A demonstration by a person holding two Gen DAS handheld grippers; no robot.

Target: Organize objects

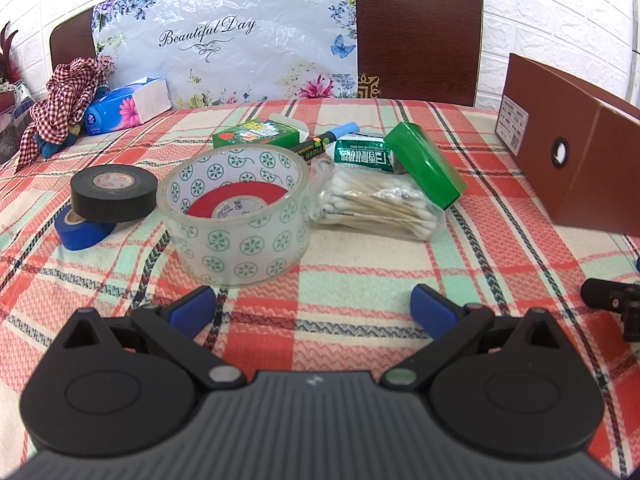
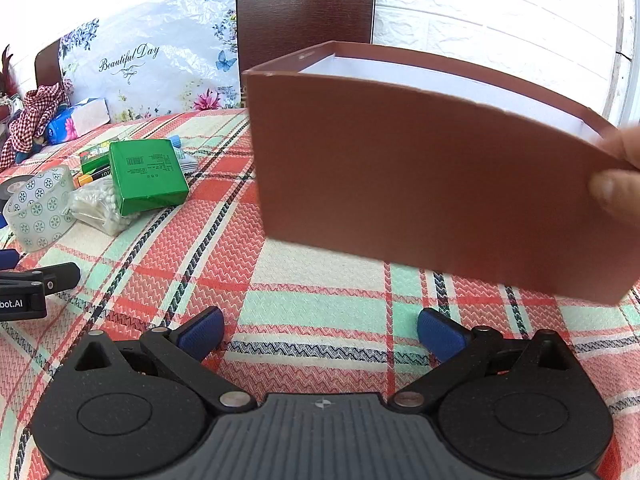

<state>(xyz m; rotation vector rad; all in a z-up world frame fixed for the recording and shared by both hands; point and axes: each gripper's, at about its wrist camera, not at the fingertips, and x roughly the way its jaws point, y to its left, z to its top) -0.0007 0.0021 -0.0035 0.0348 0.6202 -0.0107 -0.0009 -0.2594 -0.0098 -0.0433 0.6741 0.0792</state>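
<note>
A clear tape roll (image 1: 240,216) with green flower prints stands on the plaid tablecloth just ahead of my open left gripper (image 1: 314,306). A red roll (image 1: 240,200) lies inside it. To its left, a black tape roll (image 1: 114,192) leans on a blue roll (image 1: 82,230). Behind are a bag of cotton swabs (image 1: 380,210), a green box (image 1: 426,164), a green packet (image 1: 362,156), a marker (image 1: 324,140) and a small printed carton (image 1: 256,132). My right gripper (image 2: 320,334) is open and empty, below a brown open box (image 2: 432,184) held at its right edge by a hand (image 2: 618,188).
Tissue pack (image 1: 128,108) and checked cloth (image 1: 60,104) lie at the table's far left. Chair backs (image 1: 416,28) and a floral plastic bag (image 1: 224,40) stand behind the table. The other gripper's black body (image 2: 24,294) shows at the left of the right wrist view.
</note>
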